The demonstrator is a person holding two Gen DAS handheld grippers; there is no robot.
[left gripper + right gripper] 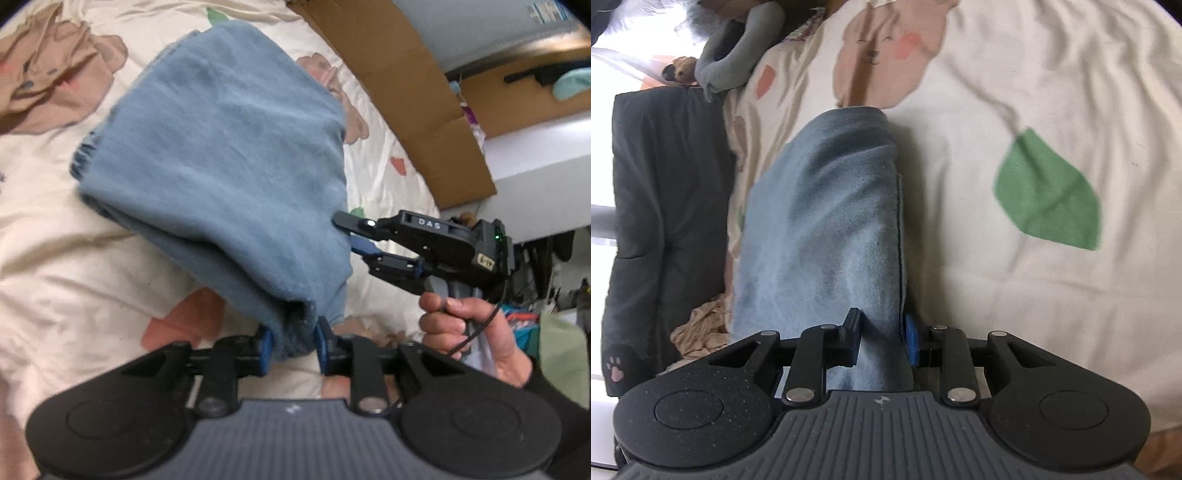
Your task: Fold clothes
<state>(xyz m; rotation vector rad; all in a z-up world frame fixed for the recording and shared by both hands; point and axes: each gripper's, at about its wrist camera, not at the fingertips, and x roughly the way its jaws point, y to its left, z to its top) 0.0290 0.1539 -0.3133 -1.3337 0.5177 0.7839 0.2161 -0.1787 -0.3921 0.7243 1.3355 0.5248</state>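
Note:
A blue denim garment (221, 147), folded over on itself, lies on a cream bedsheet (55, 240) printed with bears and leaves. My left gripper (293, 341) is shut on the near corner of the denim. My right gripper (349, 236), held by a hand (461, 325), clamps the garment's right edge. In the right wrist view the same denim (820, 221) runs away from my right gripper (882, 341), pinched between its blue pads. The held edges look raised off the sheet.
A flattened cardboard box (406, 92) leans at the bed's far right beside a grey surface (535, 147). In the right wrist view a dark jacket (665, 221), a grey sleeve (738, 55) and crumpled beige cloth (701, 328) lie left of the bedsheet (1052, 110).

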